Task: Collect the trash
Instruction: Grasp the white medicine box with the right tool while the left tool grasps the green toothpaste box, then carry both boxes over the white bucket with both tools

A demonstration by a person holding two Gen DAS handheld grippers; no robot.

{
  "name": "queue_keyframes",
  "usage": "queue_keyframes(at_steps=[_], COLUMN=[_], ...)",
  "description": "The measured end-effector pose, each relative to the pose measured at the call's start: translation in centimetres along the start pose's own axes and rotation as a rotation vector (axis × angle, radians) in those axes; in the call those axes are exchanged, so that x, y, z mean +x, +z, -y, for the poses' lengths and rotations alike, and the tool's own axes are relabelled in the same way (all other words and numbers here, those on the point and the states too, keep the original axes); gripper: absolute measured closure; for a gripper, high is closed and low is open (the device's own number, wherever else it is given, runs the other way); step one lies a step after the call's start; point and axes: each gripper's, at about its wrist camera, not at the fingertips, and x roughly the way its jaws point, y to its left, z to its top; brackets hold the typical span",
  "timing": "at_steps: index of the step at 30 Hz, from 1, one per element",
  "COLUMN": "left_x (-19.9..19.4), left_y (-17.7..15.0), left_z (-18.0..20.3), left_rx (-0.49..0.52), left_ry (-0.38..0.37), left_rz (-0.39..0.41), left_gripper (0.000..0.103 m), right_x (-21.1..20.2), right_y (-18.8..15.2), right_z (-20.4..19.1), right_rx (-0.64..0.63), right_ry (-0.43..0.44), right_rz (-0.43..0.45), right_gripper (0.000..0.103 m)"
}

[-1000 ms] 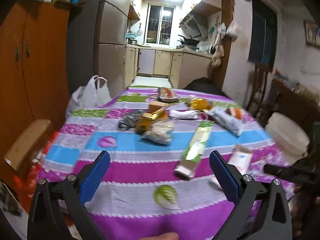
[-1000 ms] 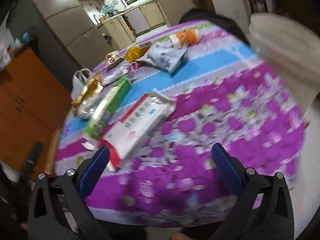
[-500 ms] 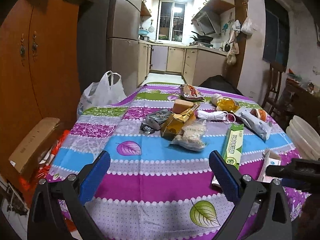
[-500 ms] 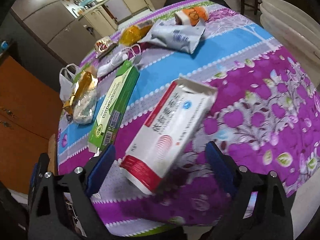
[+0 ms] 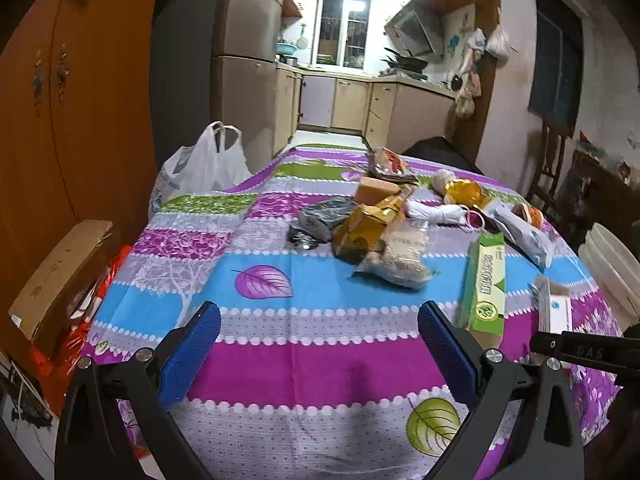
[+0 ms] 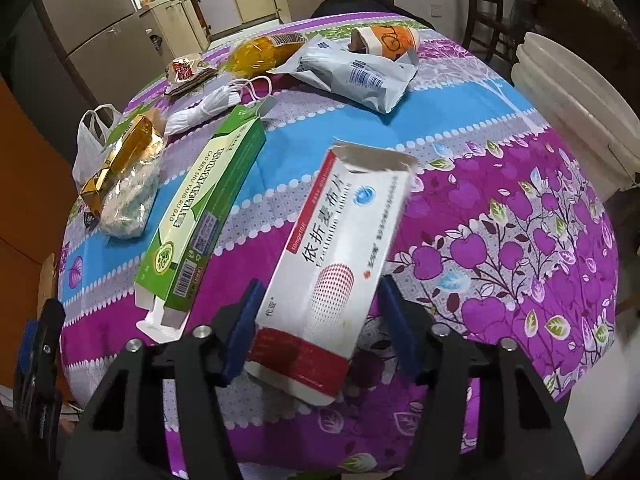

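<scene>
- Right wrist view: right gripper (image 6: 318, 300) jaws, fully open a second ago, are closing around the white medicine box (image 6: 336, 256) near the table's (image 6: 520, 240) front edge; pads not visibly pressing.
- Left gripper (image 5: 318, 344) jaws open, empty.
- Pickup seems imminent.

Patterned table (image 5: 304, 360) bears boxes (image 6: 208, 216) and wrappers (image 6: 356, 72).

Bare tablecloth (image 5: 304, 344) lies open ahead of the left tongs (image 5: 318, 350); wrappers (image 5: 384, 236) crowd beyond.
</scene>
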Motion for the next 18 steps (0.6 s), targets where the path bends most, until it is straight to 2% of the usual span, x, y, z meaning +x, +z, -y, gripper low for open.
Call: queue_keyframes(at_steps=[6, 12, 15, 18], left_x=[0.1, 0.3, 1.3, 2.7], left_y=[0.1, 1.1, 2.0, 2.2], left_z=[2.2, 4.3, 5.8, 8.1], left_rx=[0.084, 0.143, 0.201, 0.291], left_ry=[-0.036, -0.214, -0.321, -0.351], left_rz=[-0.012, -0.058, -0.081, -0.101], left_gripper=[0.005, 0.005, 0.013, 0.025], right_x=[-0.6, -2.0, -3.3, -4.4], right_y=[-0.5, -1.4, -1.5, -1.3], right_z=[1.3, 3.7, 4.7, 5.9], right_rx=[-0.020, -0.043, -0.048, -0.052], right_ry=[0.070, 0.140, 0.145, 0.142], right_rz=[0.004, 0.046, 0.095, 0.142], right_gripper=[0.061, 0.064, 0.065, 0.064])
